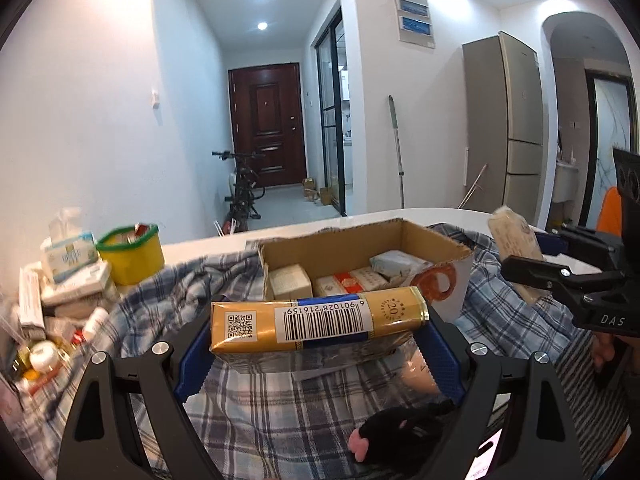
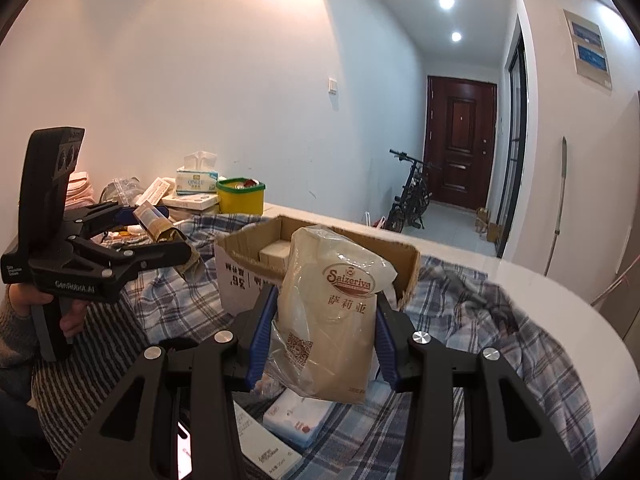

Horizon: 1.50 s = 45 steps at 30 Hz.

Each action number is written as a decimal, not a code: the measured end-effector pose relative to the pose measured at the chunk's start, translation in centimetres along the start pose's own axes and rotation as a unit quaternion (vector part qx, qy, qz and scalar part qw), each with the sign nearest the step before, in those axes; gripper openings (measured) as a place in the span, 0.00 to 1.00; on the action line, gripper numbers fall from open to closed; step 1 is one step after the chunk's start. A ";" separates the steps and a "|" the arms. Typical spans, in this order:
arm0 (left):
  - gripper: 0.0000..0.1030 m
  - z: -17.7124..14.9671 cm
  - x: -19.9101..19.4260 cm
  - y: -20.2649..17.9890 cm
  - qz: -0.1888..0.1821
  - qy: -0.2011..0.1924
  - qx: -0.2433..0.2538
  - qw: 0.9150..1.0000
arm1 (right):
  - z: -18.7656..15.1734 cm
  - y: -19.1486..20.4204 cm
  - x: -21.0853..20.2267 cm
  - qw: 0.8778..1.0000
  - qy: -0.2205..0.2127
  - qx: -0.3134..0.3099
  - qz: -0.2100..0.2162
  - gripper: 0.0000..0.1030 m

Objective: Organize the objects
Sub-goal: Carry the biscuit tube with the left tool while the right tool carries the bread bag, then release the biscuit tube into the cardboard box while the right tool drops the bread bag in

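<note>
The left claw (image 1: 320, 344) clenches a long gold foil-wrapped carton (image 1: 318, 322) crosswise, long axis running nine to three o'clock. The right claw (image 2: 324, 332) grips an upright translucent plastic Saizeriya pouch (image 2: 330, 312). The open brown cardboard box (image 1: 360, 240) on the plaid-covered table (image 1: 440, 216) lies at twelve o'clock from both, nearer the left claw.

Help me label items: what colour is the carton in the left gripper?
Gold with a blue band, clearest in the left wrist view.

White rounded table (image 2: 560, 292), blue plaid cloth (image 1: 256, 396) spread over it, open cardboard box (image 1: 436, 244) on the cloth, yellow tub (image 1: 132, 260), tissue box (image 2: 196, 182).
</note>
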<state>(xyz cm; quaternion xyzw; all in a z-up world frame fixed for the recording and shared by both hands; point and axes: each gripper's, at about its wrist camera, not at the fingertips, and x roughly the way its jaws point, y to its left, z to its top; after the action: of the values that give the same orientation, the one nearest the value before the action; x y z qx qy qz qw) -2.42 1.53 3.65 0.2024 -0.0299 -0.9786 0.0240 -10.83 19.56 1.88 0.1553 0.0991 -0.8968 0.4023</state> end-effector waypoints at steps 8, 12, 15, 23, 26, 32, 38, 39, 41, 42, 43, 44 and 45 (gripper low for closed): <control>0.88 3.5 -1.1 -0.5 -0.001 -0.012 0.008 1.000 | 4.0 0.0 -1.1 0.999 -0.031 -0.004 0.004 0.43; 0.88 5.7 -1.5 0.0 0.011 -0.028 0.006 1.000 | 6.2 0.0 -1.8 0.999 -0.053 -0.009 0.005 0.43; 0.88 7.4 -1.5 0.6 0.014 -0.038 -0.007 0.999 | 7.7 -0.2 -1.9 0.998 -0.070 -0.008 0.004 0.43; 0.88 11.0 1.8 1.3 0.000 -0.028 -0.032 0.999 | 10.0 -1.7 1.2 0.996 -0.081 0.035 0.013 0.43; 0.88 11.0 4.0 1.2 0.000 -0.004 -0.038 0.999 | 10.1 -2.4 3.7 0.997 -0.063 0.042 0.012 0.43; 0.88 9.7 7.0 1.2 0.006 0.023 -0.052 0.998 | 8.5 -4.1 7.6 0.997 -0.033 0.065 0.012 0.43; 0.88 7.8 10.2 1.2 0.008 0.065 -0.066 0.996 | 6.0 -5.5 9.3 0.996 -0.007 0.085 0.013 0.43; 0.88 7.3 10.8 1.1 0.010 0.075 -0.064 0.995 | 5.6 -5.6 9.7 0.996 -0.001 0.087 0.012 0.43; 0.88 6.6 11.6 1.2 0.007 0.088 -0.069 0.994 | 4.8 -5.7 10.5 0.997 0.018 0.080 0.002 0.43; 0.88 6.2 11.8 1.2 0.005 0.094 -0.072 0.993 | 4.7 -5.7 10.6 0.997 0.022 0.075 -0.001 0.43; 0.88 5.9 12.0 1.3 0.003 0.101 -0.076 0.992 | 4.8 -5.8 10.9 0.997 0.024 0.073 -0.001 0.43; 0.88 5.7 12.0 1.4 -0.003 0.106 -0.081 0.991 | 4.9 -5.9 11.0 0.997 0.025 0.074 0.000 0.43; 0.88 5.5 12.0 1.5 -0.007 0.108 -0.084 0.991 | 5.0 -5.9 11.1 0.997 0.024 0.075 0.000 0.43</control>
<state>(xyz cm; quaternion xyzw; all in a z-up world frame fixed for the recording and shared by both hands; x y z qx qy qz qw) -15.52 -0.42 4.03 0.3039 0.0571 -0.9503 0.0369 -23.27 14.23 2.90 0.2067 0.0412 -0.8976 0.3871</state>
